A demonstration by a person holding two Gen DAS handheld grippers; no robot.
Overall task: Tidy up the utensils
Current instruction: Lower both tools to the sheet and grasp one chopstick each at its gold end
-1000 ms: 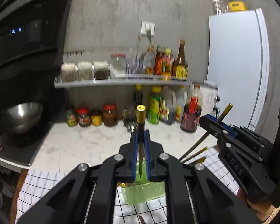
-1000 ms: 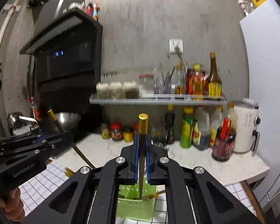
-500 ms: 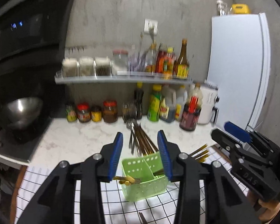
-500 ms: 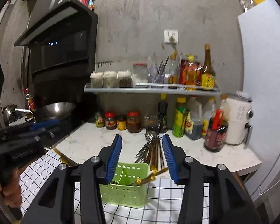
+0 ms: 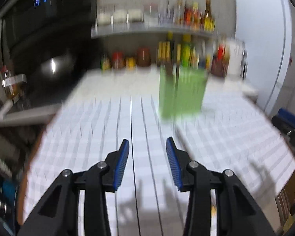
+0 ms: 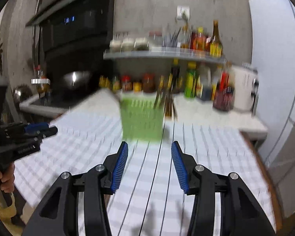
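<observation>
both your tongs are empty now. the left tongs stand apart with nothing between them, and so do the right tongs. the numbers settled half a moment back, so the tongs sit part way apart, not at their widest.

the green basket stands on the checked cloth, ahead of both tongs. from the left tongs it is ahead and a bit to the right. from the right tongs it is ahead and a bit to the left. dark sticks with gold tips poke up out of its right side. the pictures are very blurry, so you cannot tell how many sticks are in there, or which part of the basket each one sits in.

it looks like you are between drops: the tongs are free and tipped down at the cloth. no loose stick or spoon shows on the cloth near the tongs.

next you need to find one more thing to pick up. slow down first so you can see well. then line the tongs up across the thing, one side on each, and squeeze near its middle. keep the two tongs well apart so they do not bump.
</observation>
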